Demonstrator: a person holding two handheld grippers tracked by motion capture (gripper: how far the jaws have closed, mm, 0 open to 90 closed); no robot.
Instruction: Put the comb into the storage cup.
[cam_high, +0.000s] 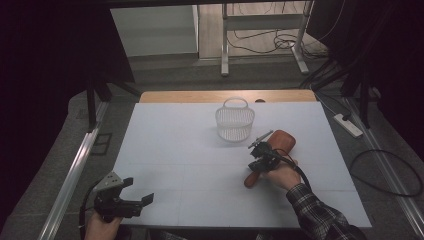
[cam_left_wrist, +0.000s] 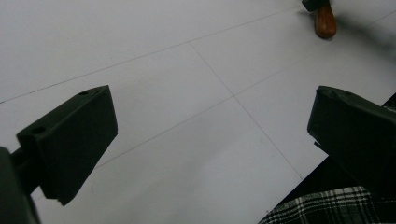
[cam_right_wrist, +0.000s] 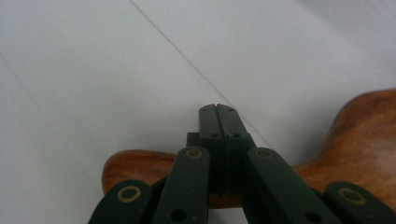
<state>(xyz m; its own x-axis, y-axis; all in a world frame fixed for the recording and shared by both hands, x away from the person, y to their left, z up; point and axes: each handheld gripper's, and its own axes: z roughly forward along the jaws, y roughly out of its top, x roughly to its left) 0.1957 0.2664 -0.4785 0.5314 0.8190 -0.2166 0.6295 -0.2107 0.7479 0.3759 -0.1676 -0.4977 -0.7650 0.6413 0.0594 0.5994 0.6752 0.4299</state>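
Your left gripper (cam_high: 136, 193) at near-left bench (cam_high: 175, 165) corner, jaws spread wide, nothing between them, over bare white surface. Basket (cam_high: 234, 121) stands upright toward far edge, centre, well apart from both grippers. Your right gripper (cam_high: 259, 148) jaws pressed together, tips meeting above wooden pestle (cam_high: 279, 144), holding nothing. Pestle lies on bench right of centre, just near side of basket, handle end toward you, under your right hand (cam_high: 281, 174).
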